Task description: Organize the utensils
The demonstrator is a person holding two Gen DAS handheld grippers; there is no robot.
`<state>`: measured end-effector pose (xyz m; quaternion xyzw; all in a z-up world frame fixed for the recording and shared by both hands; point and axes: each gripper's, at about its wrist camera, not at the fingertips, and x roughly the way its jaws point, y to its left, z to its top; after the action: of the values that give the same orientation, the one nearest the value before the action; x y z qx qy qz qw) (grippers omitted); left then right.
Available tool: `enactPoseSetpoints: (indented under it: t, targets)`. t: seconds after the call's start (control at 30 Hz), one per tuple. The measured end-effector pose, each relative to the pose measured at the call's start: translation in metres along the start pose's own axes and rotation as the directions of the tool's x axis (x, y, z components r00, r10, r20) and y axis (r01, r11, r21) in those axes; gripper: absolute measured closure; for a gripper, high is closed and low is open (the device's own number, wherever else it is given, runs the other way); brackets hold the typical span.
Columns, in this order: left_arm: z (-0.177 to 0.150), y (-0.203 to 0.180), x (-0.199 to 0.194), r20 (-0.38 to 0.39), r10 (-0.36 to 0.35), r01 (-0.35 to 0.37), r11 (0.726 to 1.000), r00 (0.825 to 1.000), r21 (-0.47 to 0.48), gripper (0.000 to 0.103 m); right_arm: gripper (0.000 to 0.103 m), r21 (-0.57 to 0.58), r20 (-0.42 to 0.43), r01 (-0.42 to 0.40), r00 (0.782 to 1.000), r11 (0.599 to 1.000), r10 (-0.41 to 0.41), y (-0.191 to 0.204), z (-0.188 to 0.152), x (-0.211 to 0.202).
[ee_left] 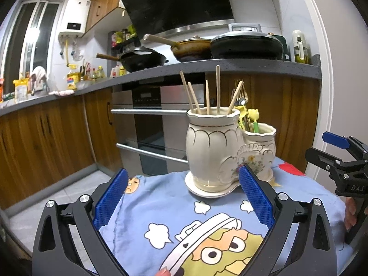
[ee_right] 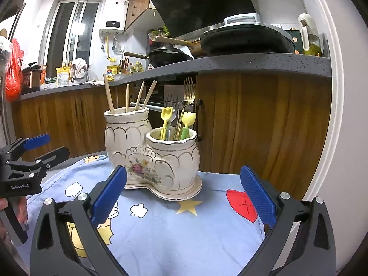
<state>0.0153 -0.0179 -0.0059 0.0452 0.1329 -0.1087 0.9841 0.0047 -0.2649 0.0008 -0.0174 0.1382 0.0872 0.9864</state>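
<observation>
A cream ceramic double utensil holder (ee_left: 214, 147) (ee_right: 151, 151) stands on a cartoon-print blue cloth (ee_left: 184, 218) (ee_right: 184, 230). Its taller pot holds several wooden chopsticks (ee_left: 207, 94) (ee_right: 128, 96). Its shorter pot holds metal forks (ee_right: 187, 94) and yellow-green plastic utensils (ee_right: 187, 122) (ee_left: 254, 119). My left gripper (ee_left: 182, 184) is open and empty, just in front of the holder. My right gripper (ee_right: 184, 184) is open and empty, also just in front of it. Each gripper shows at the edge of the other's view: the right one (ee_left: 338, 158), the left one (ee_right: 30, 158).
Behind the table are wooden cabinets (ee_left: 46, 138), a steel oven (ee_left: 147, 124) and a grey countertop (ee_right: 253, 64) with pans (ee_left: 246, 43) and bottles. A white door frame (ee_right: 333, 115) stands at the right. The cloth's edges drop off left and right.
</observation>
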Motion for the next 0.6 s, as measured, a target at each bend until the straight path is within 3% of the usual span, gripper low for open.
enactPoseSetpoints:
  t: [0.6]
  targets:
    - [-0.0004,-0.0011,-0.0004,0.000,0.000,0.000,1.000,1.000,-0.003,0.007,0.006,0.000,0.000,0.000,1.000,1.000,0.000,0.0003,0.0001,0.0002]
